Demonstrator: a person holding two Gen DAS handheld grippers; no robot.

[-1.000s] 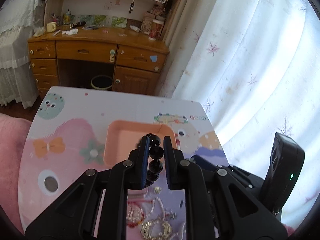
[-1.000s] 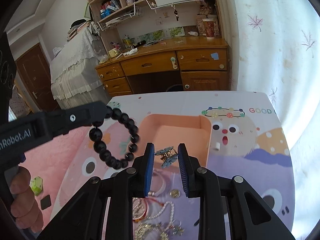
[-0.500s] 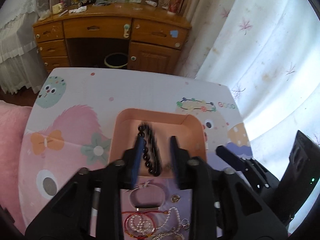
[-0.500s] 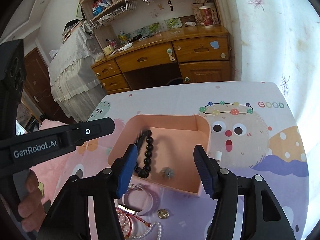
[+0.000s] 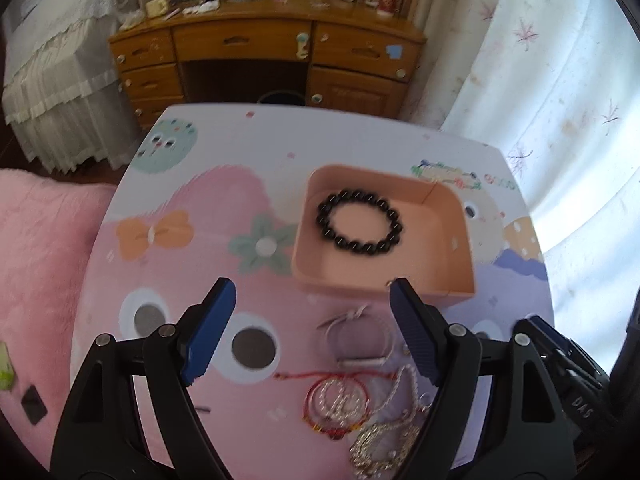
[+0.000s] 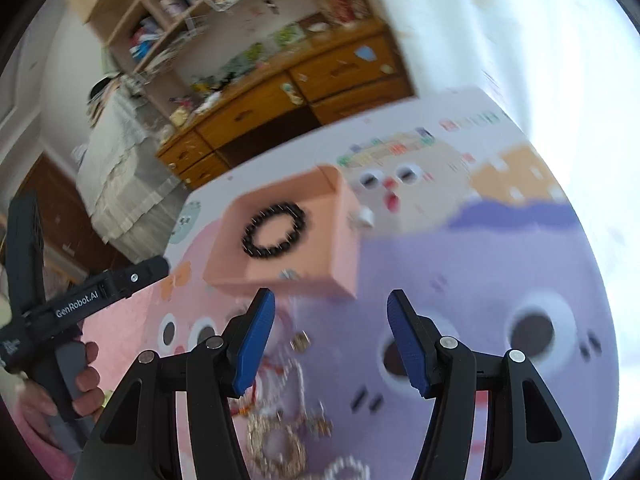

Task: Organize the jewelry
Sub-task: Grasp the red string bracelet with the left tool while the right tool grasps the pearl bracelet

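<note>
A black bead bracelet (image 5: 359, 223) lies flat inside the peach tray (image 5: 460, 280) on the cartoon-print table; it also shows in the right wrist view (image 6: 274, 230), inside the tray (image 6: 340, 248). A small silver piece (image 6: 289, 274) sits at the tray's near wall. My left gripper (image 5: 312, 328) is open and empty, held above the table in front of the tray. My right gripper (image 6: 330, 336) is open and empty, also short of the tray. A heap of loose jewelry (image 5: 360, 400) lies on the table below both grippers, with red cord, pearls and gold pieces (image 6: 280, 436).
A wooden desk with drawers (image 5: 256, 52) stands beyond the table. A white curtain (image 5: 560, 80) hangs at the right. A pink cushion (image 5: 36, 260) lies left of the table. The left gripper's body and the hand holding it (image 6: 72, 320) show in the right wrist view.
The left gripper opened and let the black bracelet drop into the tray, then pulled back. The right gripper released the small silver piece into the tray, opened wide and swung rightward.
</note>
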